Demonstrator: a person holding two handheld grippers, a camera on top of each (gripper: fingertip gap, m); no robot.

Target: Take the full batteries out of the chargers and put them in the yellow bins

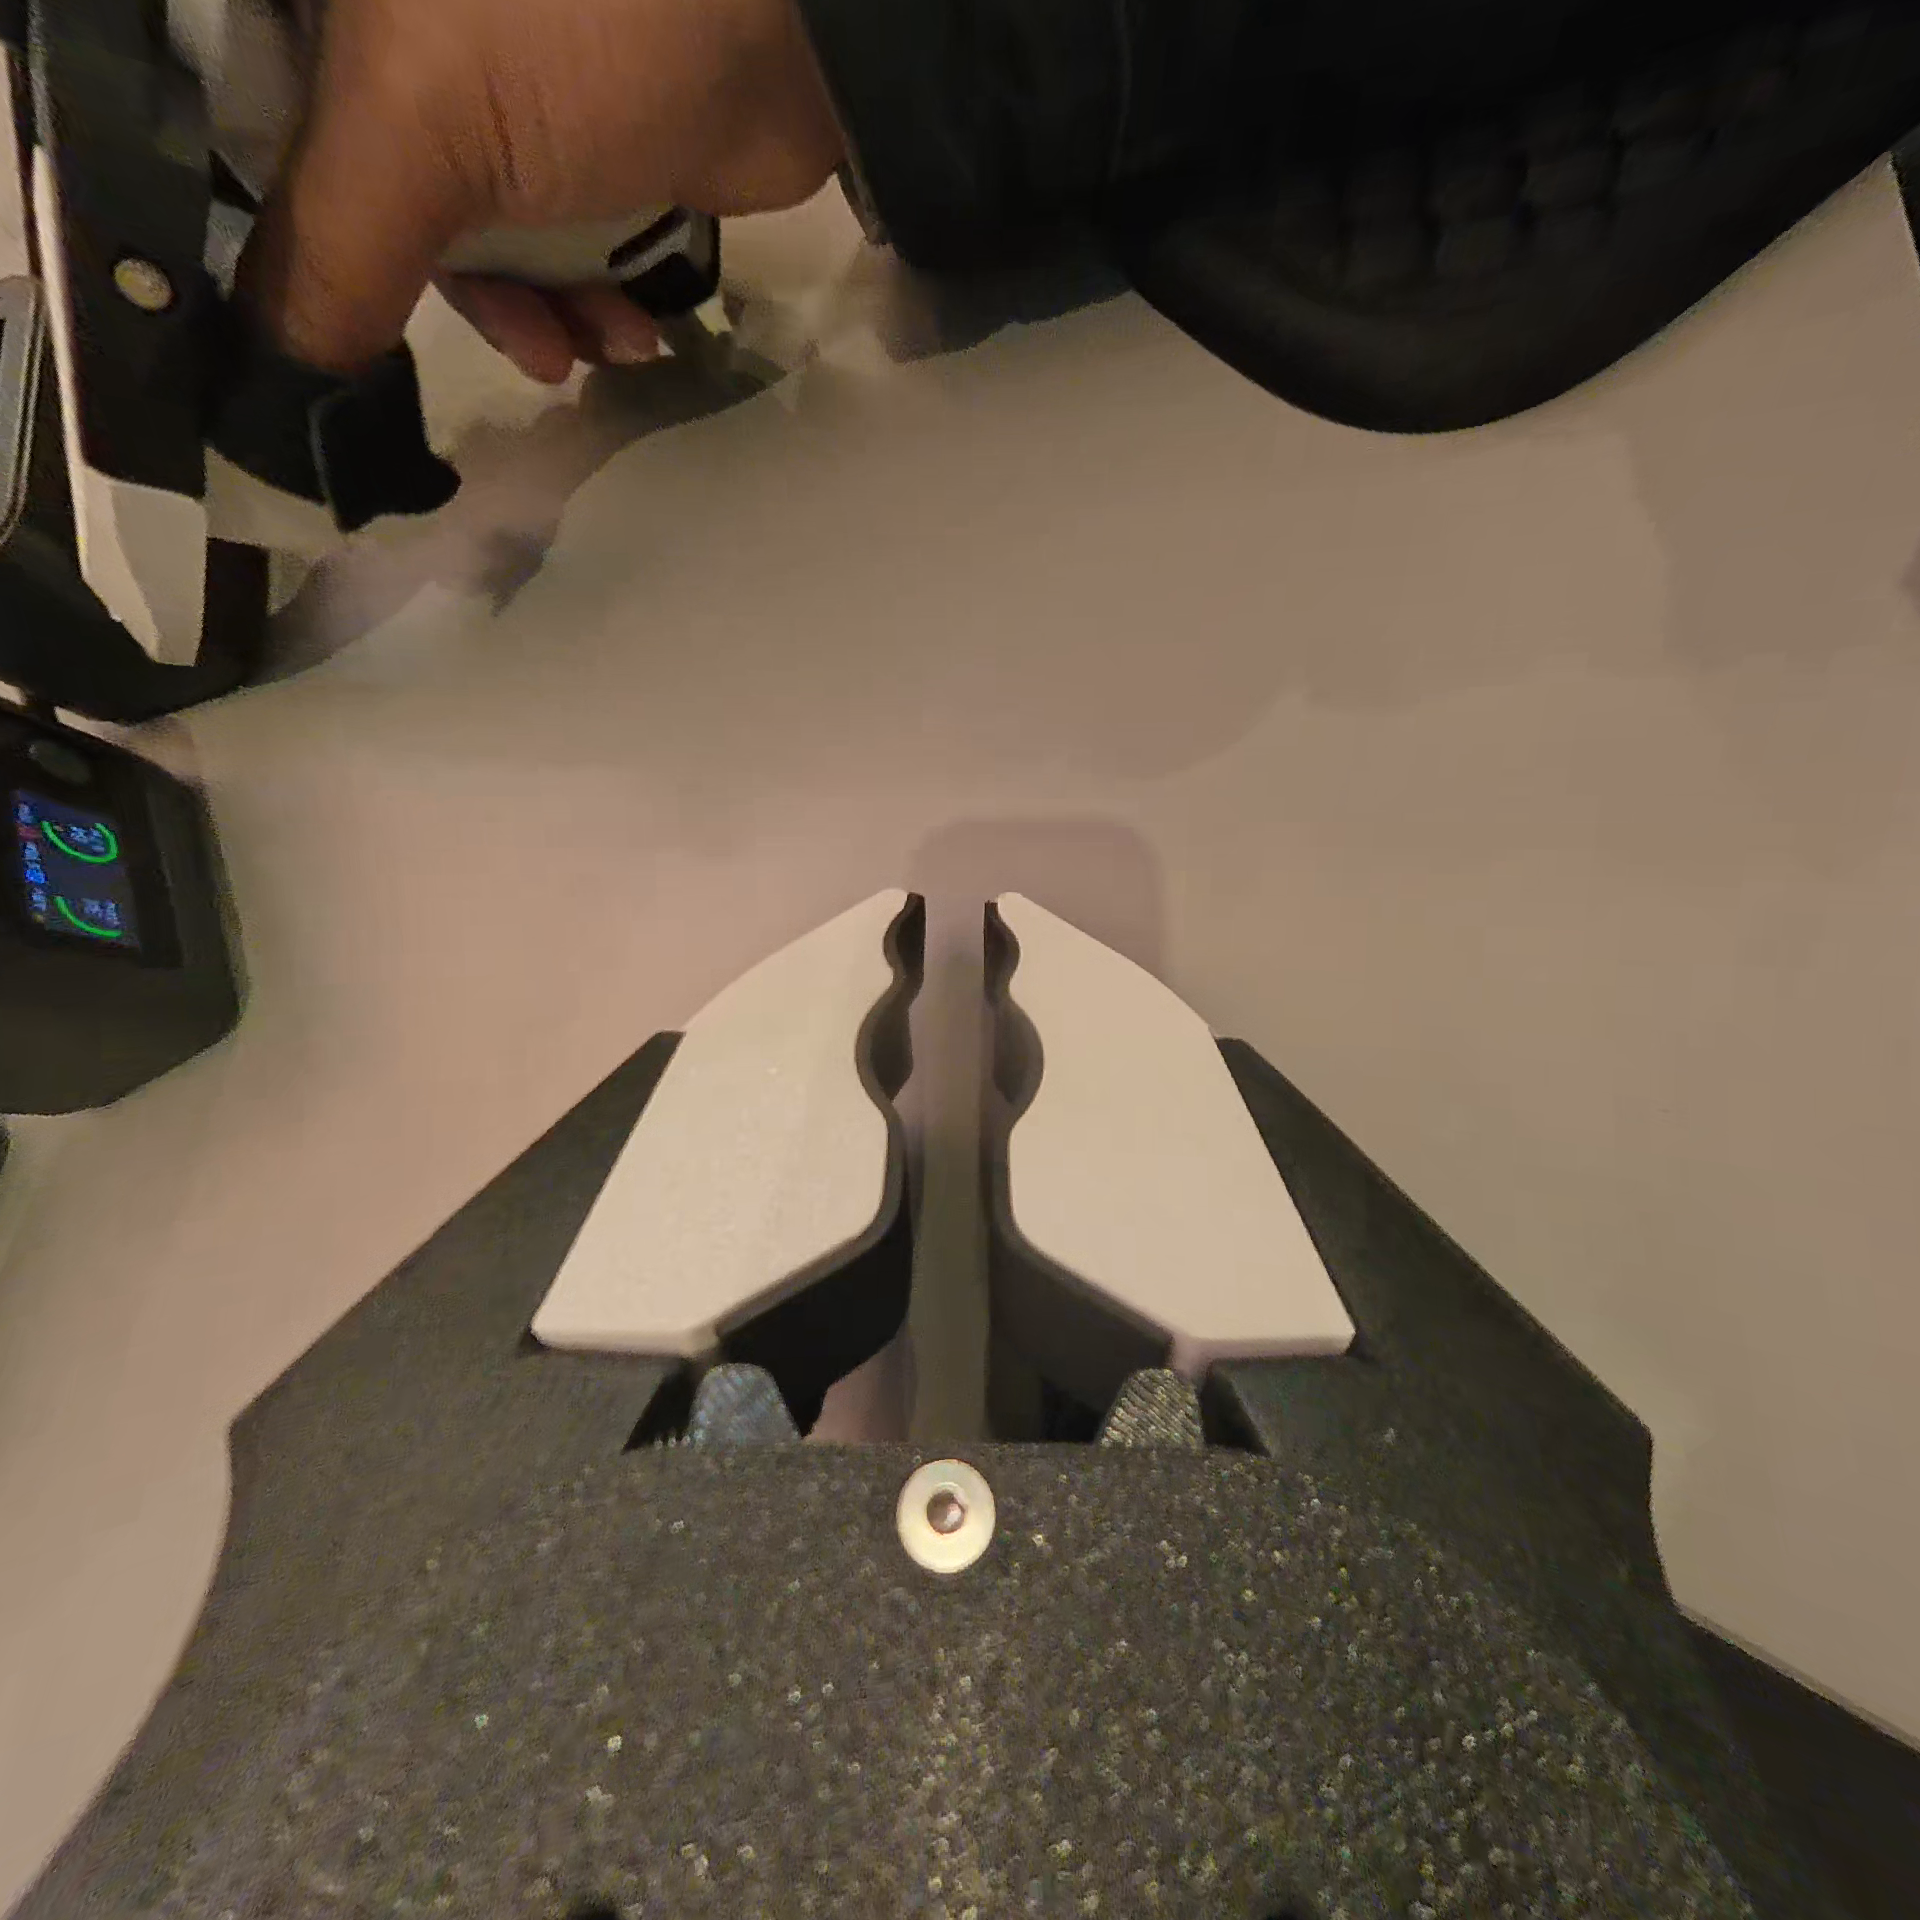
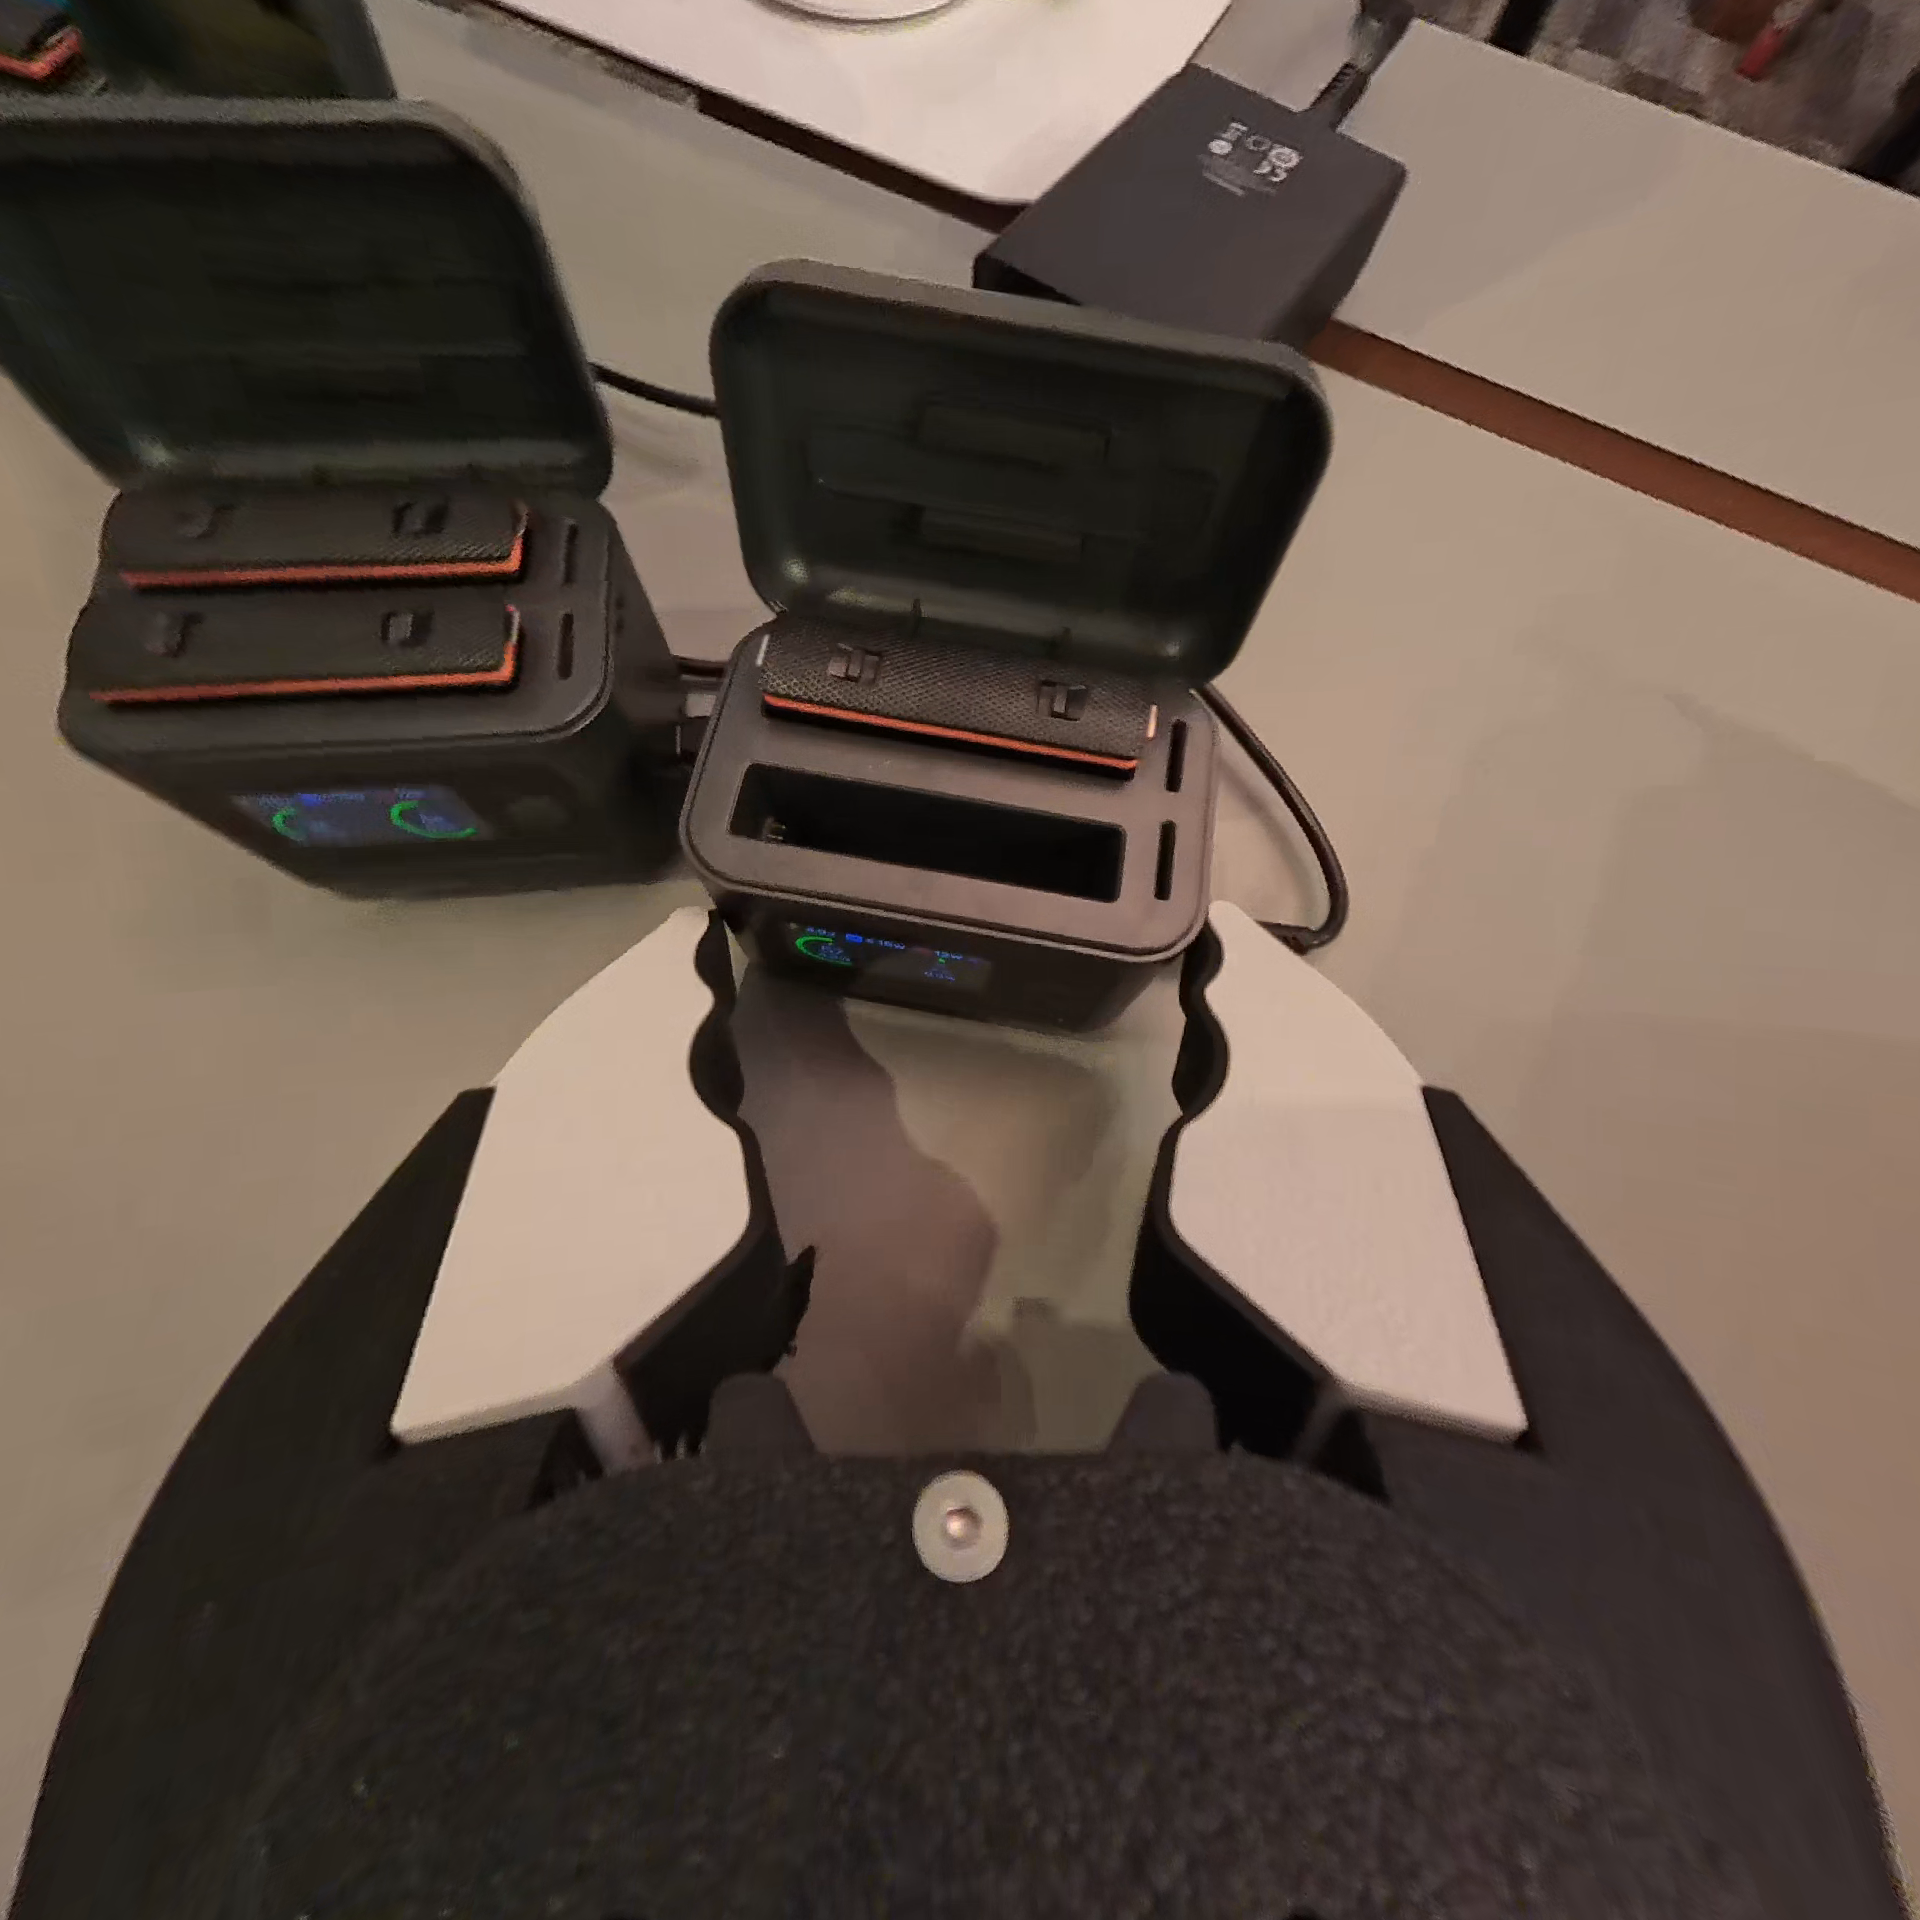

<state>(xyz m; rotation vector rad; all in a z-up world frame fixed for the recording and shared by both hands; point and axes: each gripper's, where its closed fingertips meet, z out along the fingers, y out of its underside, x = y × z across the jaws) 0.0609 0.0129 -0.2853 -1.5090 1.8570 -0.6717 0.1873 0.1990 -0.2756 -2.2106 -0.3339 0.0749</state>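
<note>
In the right wrist view two dark chargers stand with lids open on a pale table. The left charger [image 2: 343, 748] holds two batteries with orange stripes [image 2: 312, 545] [image 2: 301, 655]. The right charger [image 2: 1049, 987] holds one battery [image 2: 951, 696] in its back slot; its front slot [image 2: 925, 831] is empty. My right gripper [image 2: 956, 935] is open and empty, fingertips on either side of the right charger's front. My left gripper [image 1: 954, 909] is shut and empty over bare table. No yellow bin is clearly in view.
A black power brick [image 2: 1195, 208] with cables lies behind the chargers. A charger's lit screen [image 1: 73, 883] shows at the left edge of the left wrist view. A hand [image 1: 499, 156] holds the other gripper at top left; a dark sleeve [image 1: 1351, 208] fills the top right. From my right tips it is roughly 20 centimetres to the black power brick [image 2: 1195, 208]; from my left, 40 centimetres.
</note>
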